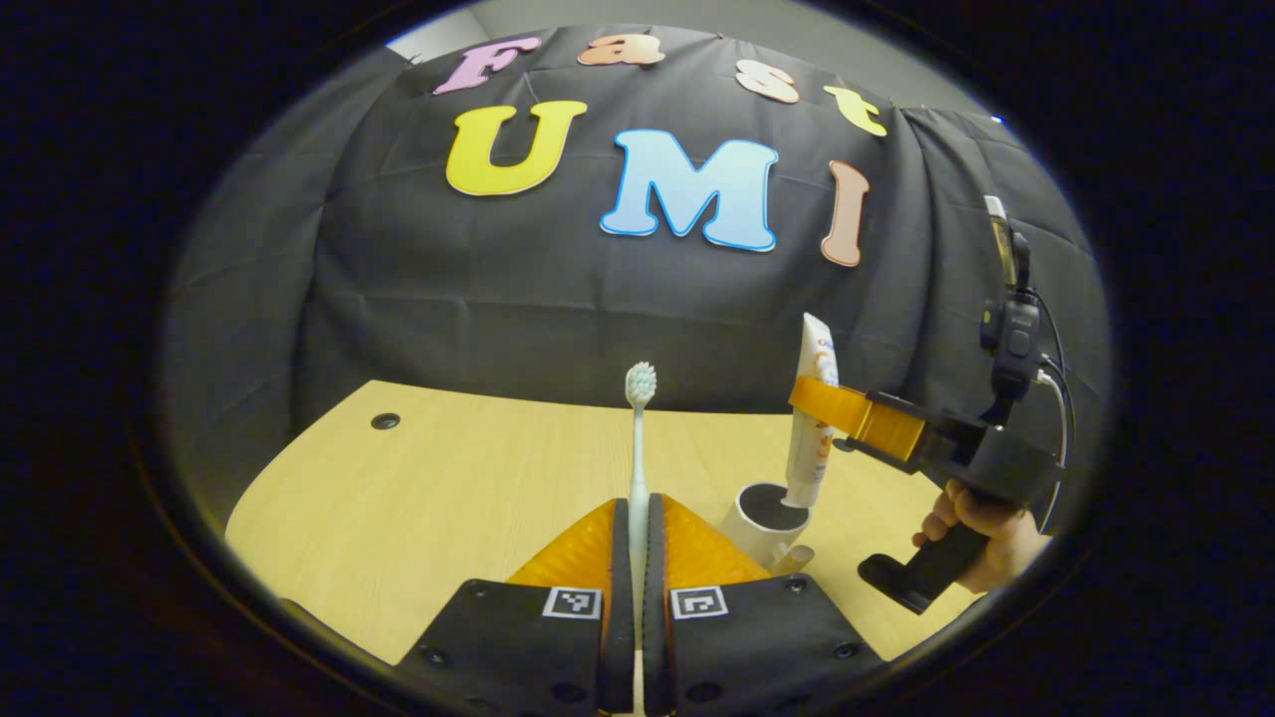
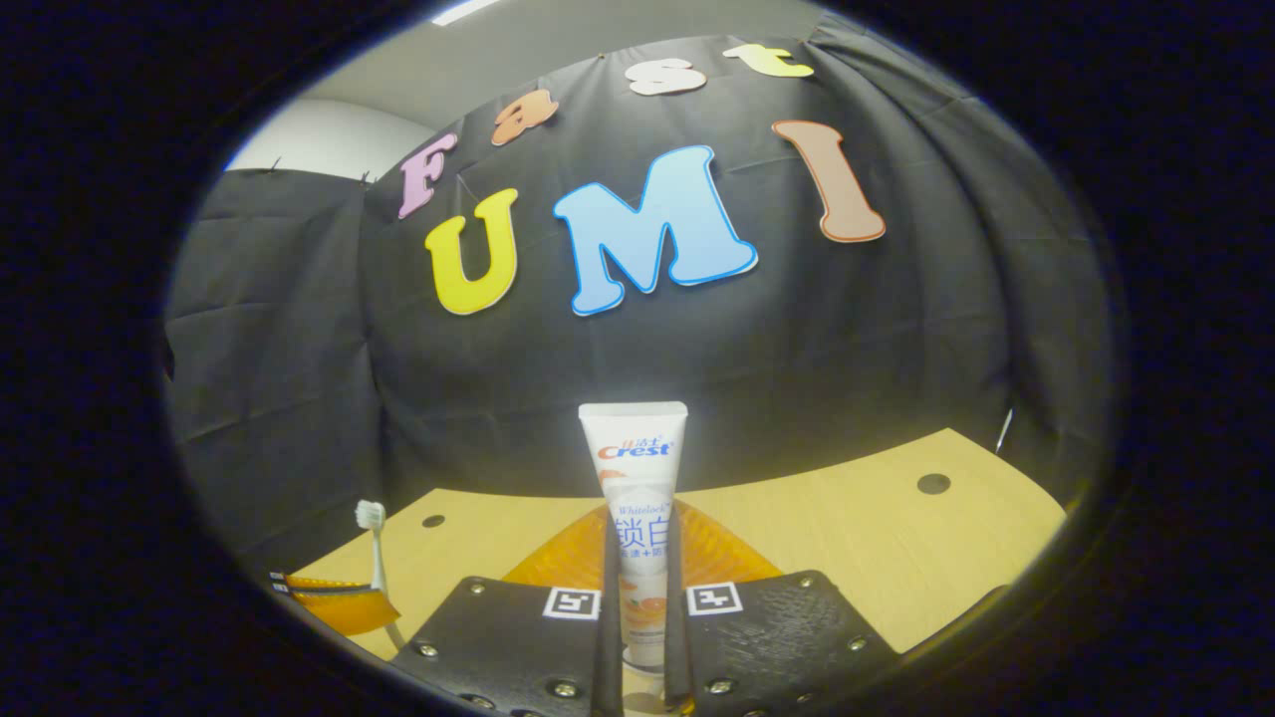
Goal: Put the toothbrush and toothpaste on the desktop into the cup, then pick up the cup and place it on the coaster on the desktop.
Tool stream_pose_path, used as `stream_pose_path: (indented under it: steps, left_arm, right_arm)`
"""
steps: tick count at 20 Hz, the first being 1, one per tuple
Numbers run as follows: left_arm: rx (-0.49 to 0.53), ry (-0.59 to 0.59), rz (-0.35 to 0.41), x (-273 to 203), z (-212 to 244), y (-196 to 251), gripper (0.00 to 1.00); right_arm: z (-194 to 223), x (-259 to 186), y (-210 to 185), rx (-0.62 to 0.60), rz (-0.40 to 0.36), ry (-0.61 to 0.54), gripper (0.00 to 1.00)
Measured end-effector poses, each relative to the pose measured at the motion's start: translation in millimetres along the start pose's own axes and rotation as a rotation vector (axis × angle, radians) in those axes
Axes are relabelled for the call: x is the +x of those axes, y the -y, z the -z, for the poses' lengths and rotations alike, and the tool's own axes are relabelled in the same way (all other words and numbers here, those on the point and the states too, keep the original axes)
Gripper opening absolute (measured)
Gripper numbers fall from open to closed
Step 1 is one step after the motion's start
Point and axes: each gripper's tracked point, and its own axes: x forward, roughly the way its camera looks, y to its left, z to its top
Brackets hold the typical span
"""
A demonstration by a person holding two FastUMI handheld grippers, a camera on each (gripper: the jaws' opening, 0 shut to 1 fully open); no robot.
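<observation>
In the left gripper view, the left gripper [image 1: 637, 543] sat at 6 o'clock, its jaws pinching the toothbrush [image 1: 637, 448] by the handle; the brush stood upright, bristle head at the top, facing the black cloth wall [image 1: 558, 289]. Just beyond, toward 4 o'clock, the white cup [image 1: 762, 518] rested on the wooden desktop [image 1: 418, 478], its dark opening showing. The toothpaste [image 1: 812, 418] stood nearly upright with its lower end inside the cup's mouth, clamped partway up between the fingers of the right gripper [image 1: 827, 403], which reached in from 3 o'clock. A hand [image 1: 981, 543] gripped that tool's handle at 4 o'clock. A dark round hole [image 1: 385, 421] marked the desktop toward 9 o'clock. In the right gripper view, the right gripper's jaws at 6 o'clock were closed on the toothpaste tube, which rose upright, flat end uppermost. At 8 o'clock, farther off, the left gripper held the toothbrush upright. Two dark holes dotted the desktop beyond, with the cloth wall behind.
</observation>
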Motion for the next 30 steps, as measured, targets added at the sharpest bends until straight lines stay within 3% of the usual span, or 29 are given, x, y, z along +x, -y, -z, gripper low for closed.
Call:
stream_pose_path:
  steps: [11, 12, 20, 23, 25, 26, 27, 28, 30]
  left_arm:
    - [-0.01, -0.023, -0.003, 1, 7, -6, 0.11]
    - [-0.013, -0.027, -0.003, 2, 8, -6, 0.11]
    - [-0.023, -0.026, 0.014, 9, 8, 0, 0.11]
    - [-0.021, -0.021, 0.026, 14, 7, 4, 0.11]
    - [-0.023, -0.004, 0.036, 19, 3, 7, 0.11]
    - [-0.023, 0.006, 0.046, 21, 0, 10, 0.11]
    - [-0.025, 0.019, 0.056, 25, -2, 14, 0.11]
    - [-0.026, 0.032, 0.074, 27, -5, 18, 0.11]
    - [-0.017, 0.056, 0.088, 35, -11, 23, 0.11]
  right_arm:
    - [66, 14, 17, -0.025, 0.043, -0.213, 0.2]
    - [71, 11, 18, -0.025, 0.045, -0.238, 0.25]
    - [92, -6, 11, -0.084, 0.026, -0.339, 0.31]
    - [86, -8, 5, -0.108, 0.021, -0.322, 0.37]
    - [79, -12, 1, -0.108, 0.013, -0.309, 0.52]
    - [73, -15, -1, -0.104, 0.004, -0.299, 0.51]
    - [66, -19, -2, -0.097, 0.003, -0.291, 0.68]
    - [58, -24, -1, -0.09, 0.007, -0.274, 0.75]
    - [39, -30, 1, -0.062, 0.015, -0.236, 0.76]
